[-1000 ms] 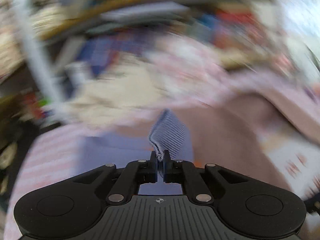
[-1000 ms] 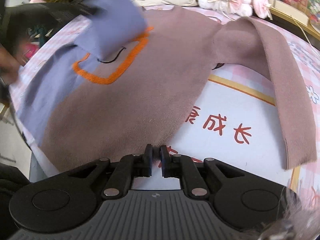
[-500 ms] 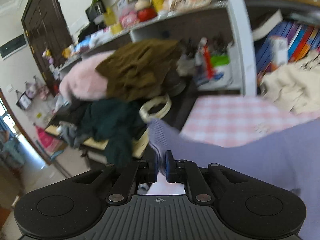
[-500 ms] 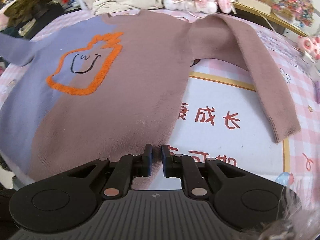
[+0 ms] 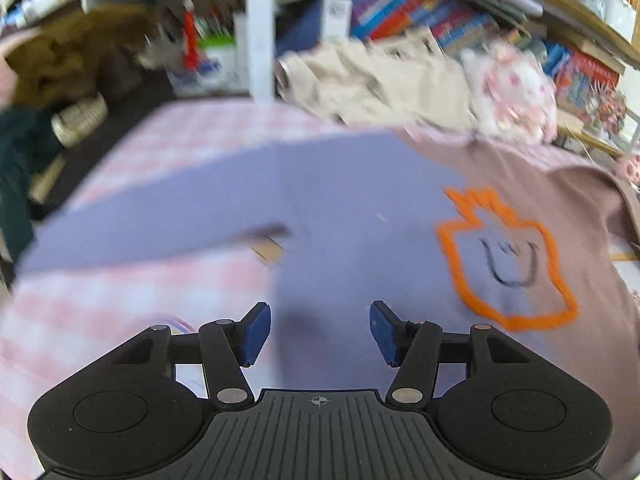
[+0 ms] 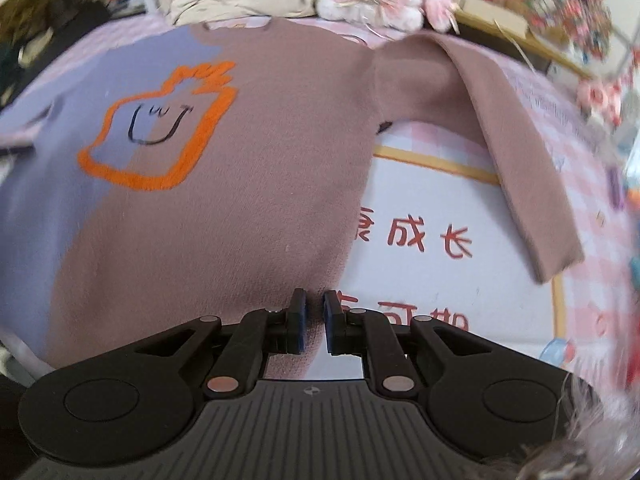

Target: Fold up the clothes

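A two-tone sweater (image 6: 248, 184), lilac on one side and dusty brown on the other with an orange outlined face on the chest, lies spread flat and face up on a table (image 6: 440, 200) covered with a pink checked cloth. Both sleeves are stretched out to the sides, which judging by the task suits a garment laid out for folding; no fold shows in it at this moment.

The left gripper (image 5: 319, 330) hovers low over the lilac half, its blue-padded fingers (image 5: 253, 334) spread wide and holding nothing. The lilac sleeve (image 5: 160, 220) reaches away ahead and to the left of these fingers; the orange face sits ahead and to the right.

The right gripper (image 6: 314, 316) is held low at the brown bottom hem, which lies directly ahead of and beneath its fingers. Those fingers are nearly pressed together (a thin gap remains), and whether they nip the hem edge cannot be told. The brown sleeve (image 6: 516, 152) extends ahead and to their right.
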